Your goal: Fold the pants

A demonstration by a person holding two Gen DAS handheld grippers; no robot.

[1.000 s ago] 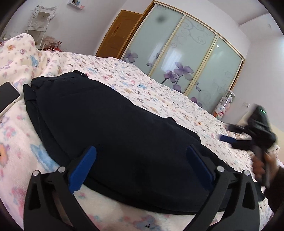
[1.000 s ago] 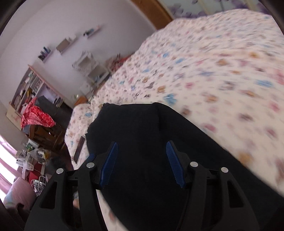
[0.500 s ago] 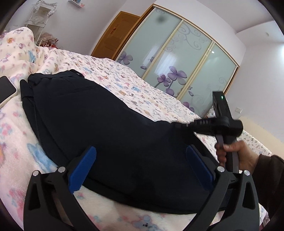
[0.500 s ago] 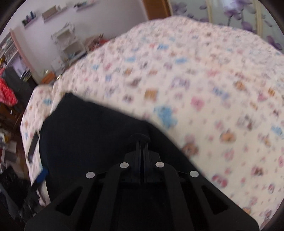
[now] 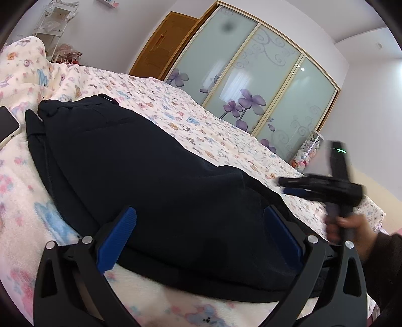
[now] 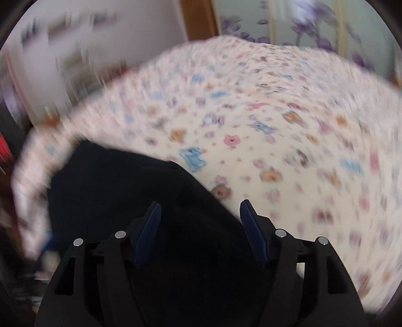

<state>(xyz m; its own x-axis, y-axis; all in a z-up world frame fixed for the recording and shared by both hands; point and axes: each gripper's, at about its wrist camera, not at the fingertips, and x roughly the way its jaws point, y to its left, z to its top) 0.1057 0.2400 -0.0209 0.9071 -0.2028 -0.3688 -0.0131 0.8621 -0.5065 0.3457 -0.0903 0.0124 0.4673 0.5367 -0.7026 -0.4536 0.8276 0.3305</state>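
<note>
Black pants (image 5: pixel 140 171) lie folded lengthwise on a floral bedspread (image 5: pixel 191 125), waistband at the far left. My left gripper (image 5: pixel 198 234) is open, its blue pads either side of the near edge of the pants, holding nothing. My right gripper (image 5: pixel 294 187) shows blurred at the right of the left wrist view, just above the far end of the pants. In the right wrist view the right gripper (image 6: pixel 199 226) is open over the black pants (image 6: pixel 113 191), which are blurred by motion.
A phone (image 5: pixel 6 127) lies on the bedspread at the far left. Sliding wardrobe doors (image 5: pixel 251 83) and a wooden door (image 5: pixel 163 47) stand behind the bed. A white shelf (image 5: pixel 52 22) stands at the back left.
My right gripper was shut half a second ago and is now open; it has moved right and down toward the pants' far end. The left gripper has barely moved.
</note>
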